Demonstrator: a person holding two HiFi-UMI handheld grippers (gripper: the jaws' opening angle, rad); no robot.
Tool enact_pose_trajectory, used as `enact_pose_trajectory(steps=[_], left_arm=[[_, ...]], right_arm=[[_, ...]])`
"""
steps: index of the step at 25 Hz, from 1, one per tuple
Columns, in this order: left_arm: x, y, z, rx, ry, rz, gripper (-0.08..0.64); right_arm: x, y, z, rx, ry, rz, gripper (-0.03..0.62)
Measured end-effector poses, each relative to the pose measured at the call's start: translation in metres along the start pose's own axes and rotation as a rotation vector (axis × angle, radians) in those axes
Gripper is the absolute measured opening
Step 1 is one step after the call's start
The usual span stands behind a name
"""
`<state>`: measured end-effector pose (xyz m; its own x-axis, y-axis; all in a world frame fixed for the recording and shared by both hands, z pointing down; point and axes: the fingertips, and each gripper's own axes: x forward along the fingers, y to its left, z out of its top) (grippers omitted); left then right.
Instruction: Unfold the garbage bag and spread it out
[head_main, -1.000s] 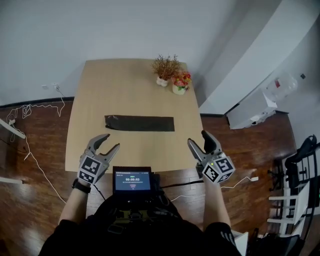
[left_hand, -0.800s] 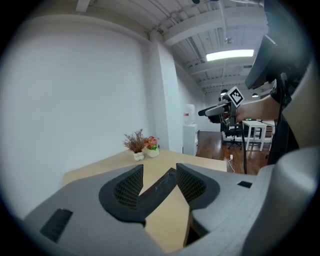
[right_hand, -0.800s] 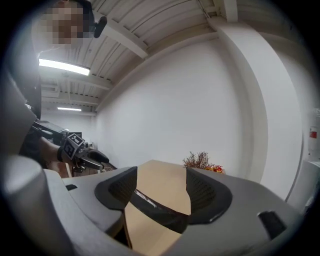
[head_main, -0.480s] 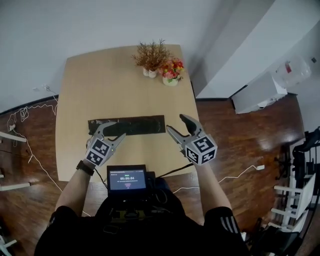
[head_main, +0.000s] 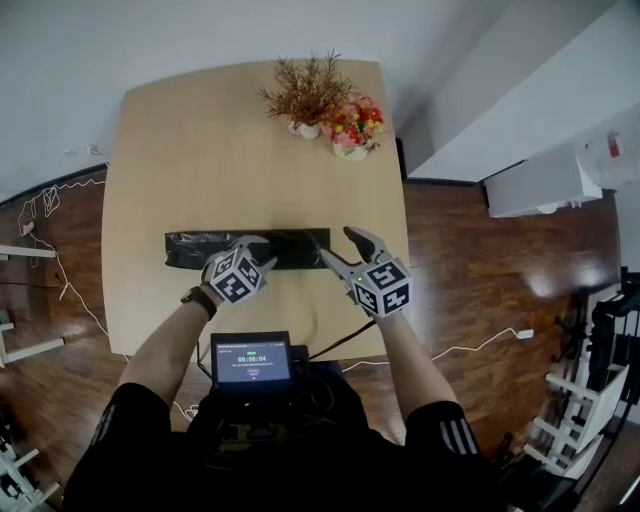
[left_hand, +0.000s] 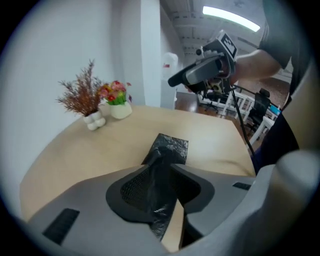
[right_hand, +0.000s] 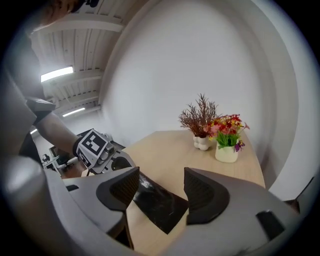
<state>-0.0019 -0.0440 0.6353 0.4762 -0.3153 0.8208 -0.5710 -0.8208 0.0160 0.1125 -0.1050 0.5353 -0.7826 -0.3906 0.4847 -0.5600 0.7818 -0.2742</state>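
The black garbage bag (head_main: 195, 249) lies as a folded strip across the wooden table (head_main: 170, 150). My left gripper (head_main: 262, 252) sits over the strip's middle. Its jaws are closing, and in the left gripper view (left_hand: 162, 172) a raised fold of the bag (left_hand: 170, 147) is pinched between the pads. My right gripper (head_main: 337, 243) hovers at the strip's right end. Its jaws are closing but still stand wide, with nothing between them. In the right gripper view (right_hand: 161, 182) the bag's end (right_hand: 160, 205) lies flat on the table below.
A pot of dried twigs (head_main: 300, 100) and a pot of colourful flowers (head_main: 352, 125) stand at the table's far edge. A small screen (head_main: 250, 362) hangs at my chest by the near edge. Cables (head_main: 40, 210) trail on the wooden floor to the left.
Both grippers moved forward from the near edge to the bag. The left one came down on the strip's middle and closed on a fold. The right one reached the strip's right end.
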Motion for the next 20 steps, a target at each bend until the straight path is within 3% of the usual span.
enact_pose_trajectory(steps=[4,9,12,20], left_arm=[[0.037,0.000,-0.014,0.151,0.092,-0.051,0.088],[0.066,-0.007,-0.040,0.280,0.179,-0.120,0.069],[0.075,-0.010,-0.050,0.261,0.200,-0.173,0.052],[0.073,-0.006,-0.037,0.076,0.171,-0.246,0.001]], right_arm=[[0.016,-0.014,-0.018,0.029,0.041,-0.006,0.285],[0.026,-0.015,-0.038,0.080,0.068,-0.029,0.285],[0.031,-0.013,-0.045,0.108,0.066,-0.036,0.285],[0.038,-0.008,-0.059,0.152,0.064,-0.057,0.285]])
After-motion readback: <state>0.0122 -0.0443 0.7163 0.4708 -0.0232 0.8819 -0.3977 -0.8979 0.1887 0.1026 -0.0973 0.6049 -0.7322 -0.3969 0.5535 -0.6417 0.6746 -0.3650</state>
